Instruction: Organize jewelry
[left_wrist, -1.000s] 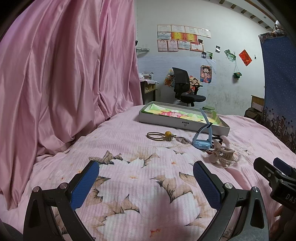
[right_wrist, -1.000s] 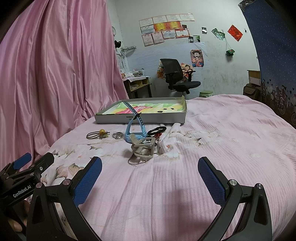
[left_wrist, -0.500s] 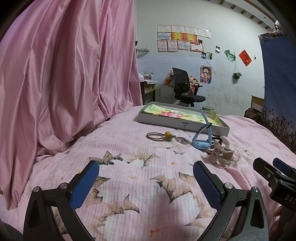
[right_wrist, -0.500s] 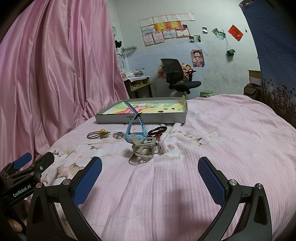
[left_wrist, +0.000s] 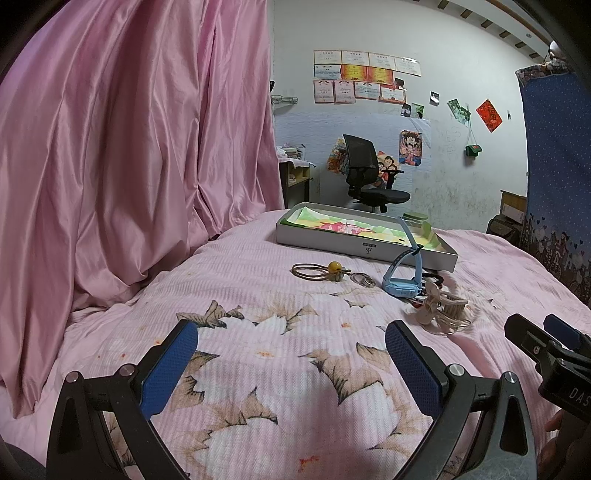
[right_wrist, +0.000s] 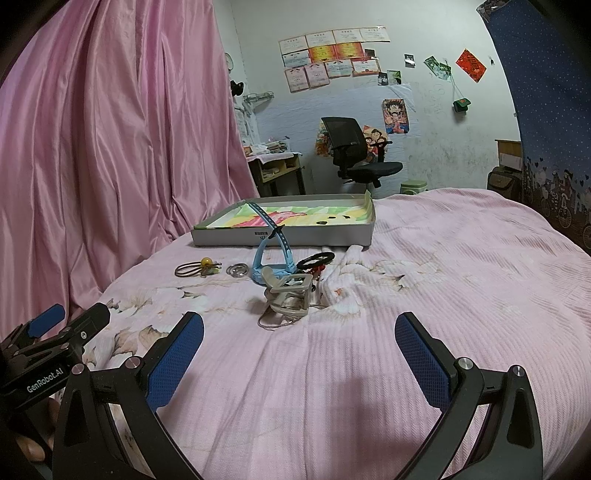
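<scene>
Both claws still spread, jewelry (right_wrist: 284, 280) unmoved

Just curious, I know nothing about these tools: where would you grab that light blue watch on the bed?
Probably the light blue watch by its raised strap arch, coming from above: the strap loops clear of the pink bedspread, while its face lies low against the clutter.
</scene>
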